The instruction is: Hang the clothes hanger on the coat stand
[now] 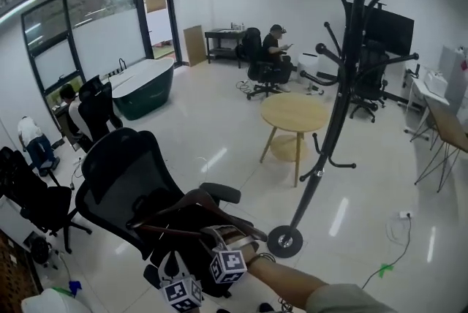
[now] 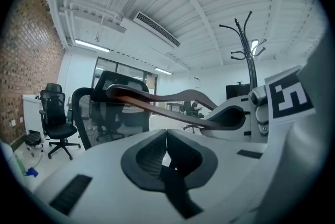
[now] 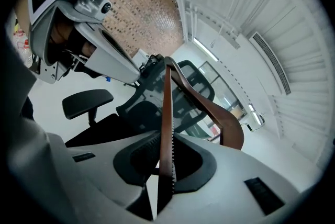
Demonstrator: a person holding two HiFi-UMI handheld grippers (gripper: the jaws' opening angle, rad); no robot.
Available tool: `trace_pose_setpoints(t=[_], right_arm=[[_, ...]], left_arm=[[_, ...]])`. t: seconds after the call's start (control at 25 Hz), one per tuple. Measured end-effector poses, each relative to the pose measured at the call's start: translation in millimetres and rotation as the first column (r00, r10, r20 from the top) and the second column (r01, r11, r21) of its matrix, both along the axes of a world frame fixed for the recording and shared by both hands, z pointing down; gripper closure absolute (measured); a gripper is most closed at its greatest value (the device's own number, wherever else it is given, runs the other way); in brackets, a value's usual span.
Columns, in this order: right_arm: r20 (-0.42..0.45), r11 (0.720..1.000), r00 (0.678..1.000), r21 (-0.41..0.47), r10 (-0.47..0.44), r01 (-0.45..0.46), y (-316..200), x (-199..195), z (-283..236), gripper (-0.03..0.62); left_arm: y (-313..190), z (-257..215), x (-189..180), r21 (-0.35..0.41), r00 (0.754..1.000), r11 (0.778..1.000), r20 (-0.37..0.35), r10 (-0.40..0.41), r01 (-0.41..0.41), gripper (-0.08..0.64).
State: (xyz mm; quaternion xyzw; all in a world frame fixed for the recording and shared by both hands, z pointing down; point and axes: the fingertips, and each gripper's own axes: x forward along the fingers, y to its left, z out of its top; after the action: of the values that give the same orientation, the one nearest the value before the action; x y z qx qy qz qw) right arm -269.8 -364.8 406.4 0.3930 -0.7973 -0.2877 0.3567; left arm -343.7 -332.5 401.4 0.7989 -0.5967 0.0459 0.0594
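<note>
Right gripper (image 3: 165,165), in my hand, is clamped on the toothed lower bar of the wooden hanger (image 3: 217,118), presumably so its top is free for a peg. My left gripper (image 2: 166,150) sits beside it, jaws together and empty. Beyond them is an office chair (image 1: 117,180), then the coat stand (image 1: 340,107), well apart.

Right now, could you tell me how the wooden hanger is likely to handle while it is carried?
Probably stiff: the hanger shows no sag. Likely light, since the right tongs alone pinch its notched bar. Clamped on that thin bar, it may pivot.
</note>
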Motion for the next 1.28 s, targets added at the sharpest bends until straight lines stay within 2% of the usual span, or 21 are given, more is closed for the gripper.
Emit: trace_pose_setpoints(t=[0.12,0.32,0.52,0.6,0.68,0.84,1.08,1.28], right_arm=[[0.000,0.999,1.000,0.041,0.020,-0.020,45.5,19.0,-14.2,0.549],[-0.029,0.991,0.996,0.104,0.086,-0.082,138.3,44.4,-41.4,0.549],[-0.052,0.974,0.983,0.148,0.179,-0.170,197.6,34.0,-64.5,0.549],[-0.077,0.971,0.978,0.157,0.195,-0.182,212.0,41.8,-80.3,0.549],[-0.095,0.969,0.976,0.168,0.197,-0.179,237.2,68.2,-91.7,0.549],[-0.099,0.970,0.981,0.192,0.169,-0.148,305.4,146.8,-104.6,0.549],[-0.121,0.970,0.990,0.240,0.066,-0.035,344.7,232.6,-112.2,0.548],[-0.131,0.959,0.991,0.282,0.036,0.002,381.2,324.0,-140.2,0.549]], left_arm=[[38.8,-2.7,12.4,0.015,1.000,1.000,0.007,0.024,-0.024,0.560],[120.8,-14.3,52.8,0.049,0.986,0.985,0.013,0.165,-0.165,0.560],[174.5,-16.0,42.8,0.060,0.963,0.962,0.006,0.268,-0.268,0.560],[186.6,-25.0,52.6,0.054,0.954,0.953,-0.012,0.300,-0.299,0.560],[209.0,-32.9,80.4,0.055,0.949,0.948,-0.012,0.316,-0.315,0.560],[269.3,-46.3,158.4,0.081,0.951,0.948,0.007,0.310,-0.309,0.560],[296.6,-44.7,252.7,0.106,0.970,0.964,0.005,0.244,-0.243,0.560],[337.6,-61.2,346.7,0.133,0.968,0.959,0.028,0.250,-0.251,0.560]])
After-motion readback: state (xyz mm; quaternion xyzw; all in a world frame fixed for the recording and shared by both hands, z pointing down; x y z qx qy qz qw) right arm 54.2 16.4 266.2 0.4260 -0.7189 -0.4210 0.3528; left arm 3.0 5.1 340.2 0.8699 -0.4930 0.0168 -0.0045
